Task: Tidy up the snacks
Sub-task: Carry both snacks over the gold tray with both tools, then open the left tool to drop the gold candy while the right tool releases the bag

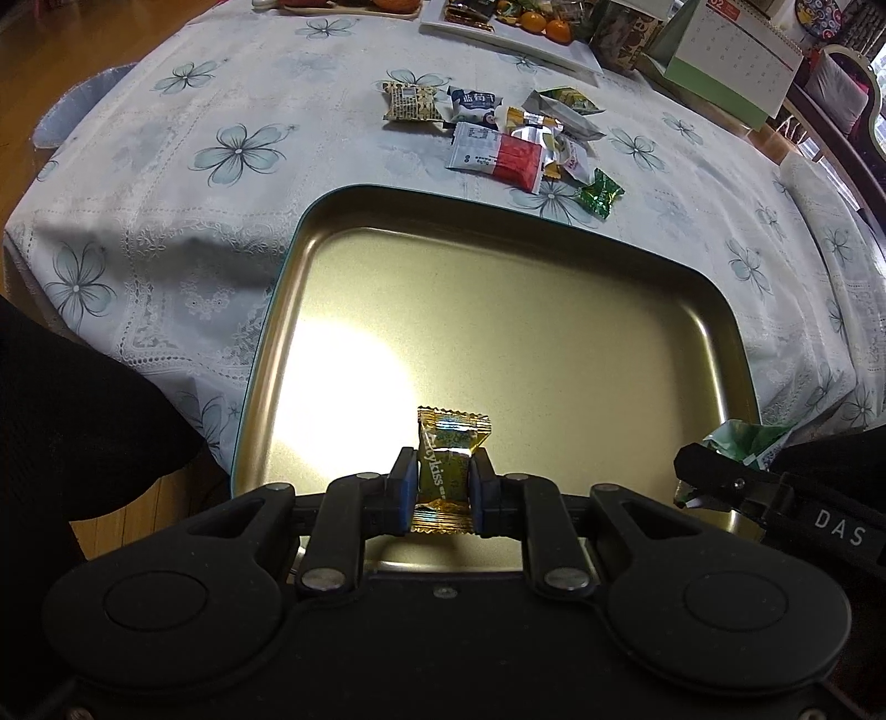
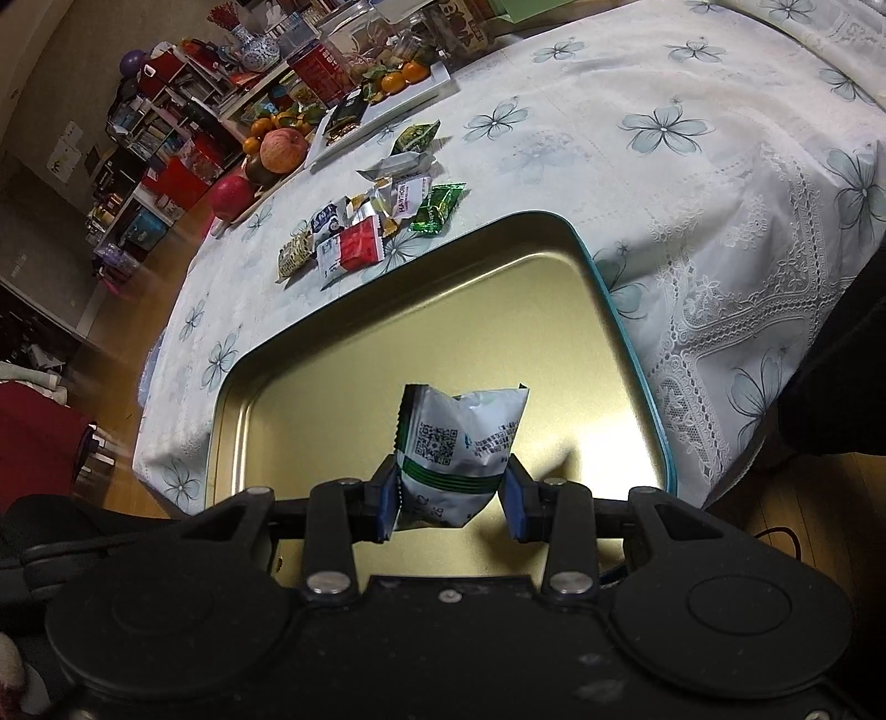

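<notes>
My left gripper [image 1: 443,487] is shut on a gold-and-green wrapped candy [image 1: 449,459] and holds it over the near part of a gold metal tray [image 1: 498,310] with a teal rim. My right gripper [image 2: 451,498] is shut on a white-and-green snack packet [image 2: 459,448] above the same tray [image 2: 443,332]; it shows at the right edge of the left wrist view [image 1: 736,443]. A pile of several wrapped snacks [image 1: 515,133] lies on the tablecloth beyond the tray, also in the right wrist view [image 2: 365,221].
A floral white tablecloth [image 1: 221,194] covers the table. At the far edge stand a white plate with oranges [image 1: 531,27], a desk calendar [image 1: 731,61] and a fruit tray with apples [image 2: 266,160]. Cluttered shelves [image 2: 166,138] stand beyond.
</notes>
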Tool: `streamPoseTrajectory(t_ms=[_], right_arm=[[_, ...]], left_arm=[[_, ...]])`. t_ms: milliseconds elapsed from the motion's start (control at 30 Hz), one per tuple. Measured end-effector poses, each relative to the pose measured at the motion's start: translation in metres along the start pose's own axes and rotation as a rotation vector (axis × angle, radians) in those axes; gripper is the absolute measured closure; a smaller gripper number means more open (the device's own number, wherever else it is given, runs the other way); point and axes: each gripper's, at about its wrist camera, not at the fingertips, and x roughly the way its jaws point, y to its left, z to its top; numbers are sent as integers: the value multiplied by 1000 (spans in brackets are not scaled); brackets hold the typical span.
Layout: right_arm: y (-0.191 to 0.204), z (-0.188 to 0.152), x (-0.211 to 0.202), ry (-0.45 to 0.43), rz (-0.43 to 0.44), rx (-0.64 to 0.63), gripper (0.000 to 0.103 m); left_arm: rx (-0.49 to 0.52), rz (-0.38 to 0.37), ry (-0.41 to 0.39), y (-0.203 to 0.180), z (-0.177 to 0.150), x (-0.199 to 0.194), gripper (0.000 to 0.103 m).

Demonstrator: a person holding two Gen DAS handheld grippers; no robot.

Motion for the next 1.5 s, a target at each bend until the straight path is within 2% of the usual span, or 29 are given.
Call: streamPoseTrajectory(t_ms=[400, 600, 867, 1167, 1267, 1500], right_arm=[[0, -2, 1, 13, -25, -5, 63], [0, -3, 2, 17, -30, -7, 63], [0, -4, 2, 22, -31, -13, 62], [0, -3, -3, -13, -16, 1, 54], [-1, -2, -4, -15, -16, 10, 48], [2, -3, -3, -17, -22, -1, 48]], left_arm=[[11, 5, 15, -2, -3, 3, 77], [25, 18, 5, -5, -3, 2, 71], [32, 29, 10, -6, -3, 4, 70], [22, 25, 11, -4, -2, 4, 70], [23, 27, 12, -4, -2, 4, 70], [23, 33, 14, -4, -2, 5, 70]])
